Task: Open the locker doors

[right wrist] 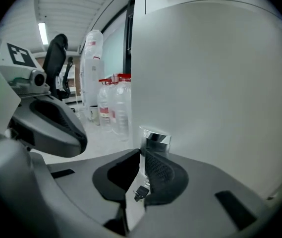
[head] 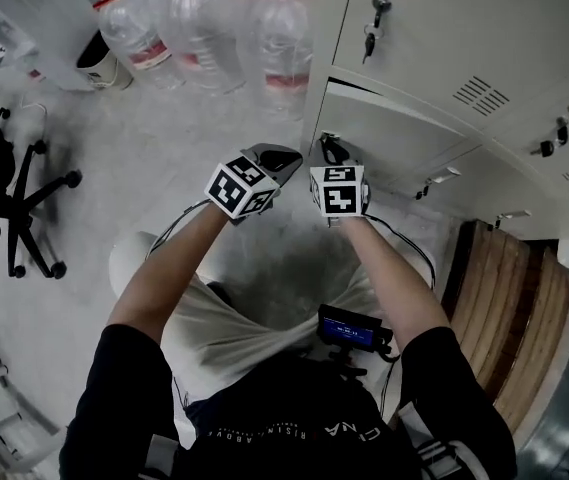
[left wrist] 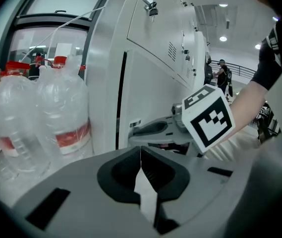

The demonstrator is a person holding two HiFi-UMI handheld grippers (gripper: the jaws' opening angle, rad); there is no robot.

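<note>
Jaws on our left gripper (left wrist: pixel 141 157) are pressed together on nothing, just right of the water bottles (left wrist: pixel 56 123), while our right gripper (right wrist: pixel 143 162) looks clamped on the chrome lock (right wrist: pixel 154 137) at the locker door (right wrist: pixel 220 93)'s left edge, so we'd pull toward us, bare floor (head: pixel 164 158) behind.

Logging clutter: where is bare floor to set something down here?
Bare floor lies between the office chair and the person's left arm, and between the water bottles and the left gripper. Crowded: the bottles beside the lockers; the right gripper, shut on the keys, at the locker door.
</note>
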